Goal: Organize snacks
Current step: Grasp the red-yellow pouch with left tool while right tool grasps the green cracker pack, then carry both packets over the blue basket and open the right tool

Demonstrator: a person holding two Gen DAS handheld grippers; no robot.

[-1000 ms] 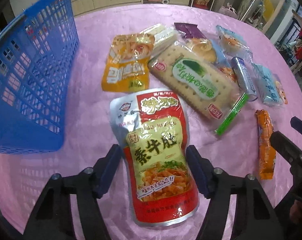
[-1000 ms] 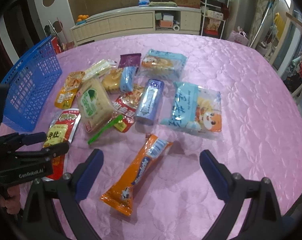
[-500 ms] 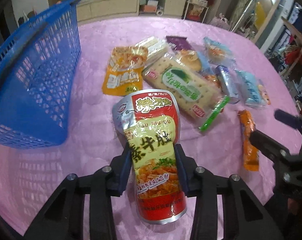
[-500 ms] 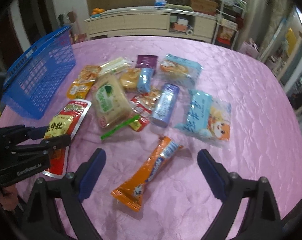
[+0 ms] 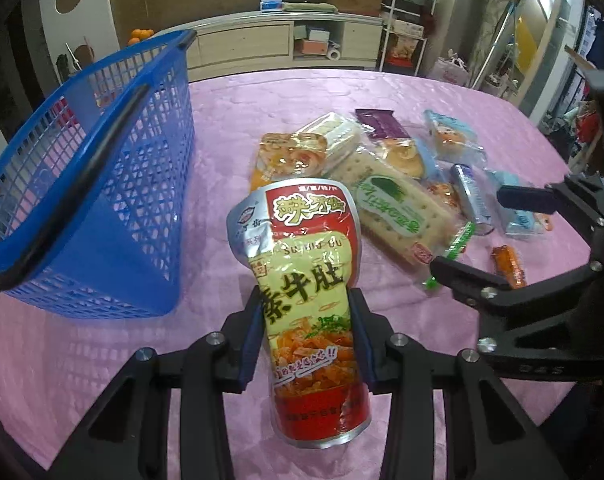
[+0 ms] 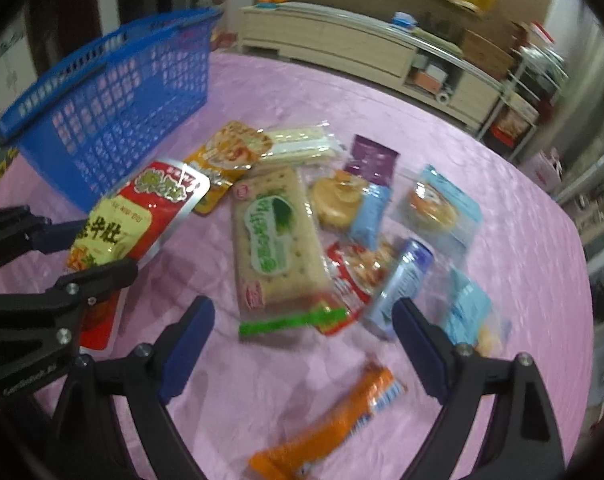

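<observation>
A: Since a second ago your left tongs (image 5: 307,332) have closed in on the red and yellow pouch (image 5: 305,280). It lay flat on the worktop (image 5: 262,92) between wide pads then; now both pads pinch its lower half and its top end stands raised off the pink cloth.

B: And my other hand?

A: Your right tongs (image 6: 303,346) have swung over. Earlier they framed the orange stick pack (image 6: 333,424) squarely. Now they sit tilted above the heap, and that pack lies low in their view, just beneath the gap. Their jaws have narrowed slightly, yet they are spread wide with nothing pressed between them.

B: Where is the pouch against everything else?

A: Just beside the blue basket (image 5: 102,184), which stands to its left on the worktop, apart from it. Behind the pouch's top edge lies the orange-yellow packet (image 5: 286,156), with the long cracker pack (image 5: 397,212) to the right of it.

B: What's further out?

A: A white wafer pack (image 5: 335,136), a purple wrapper (image 5: 379,124), a round bun in clear film (image 5: 401,154) and a silver-blue tube pack (image 5: 471,194). Light blue bags (image 6: 441,204) lie at the far right of the heap. In the right wrist view the picture is blurred, so small print there cannot be read.
</observation>
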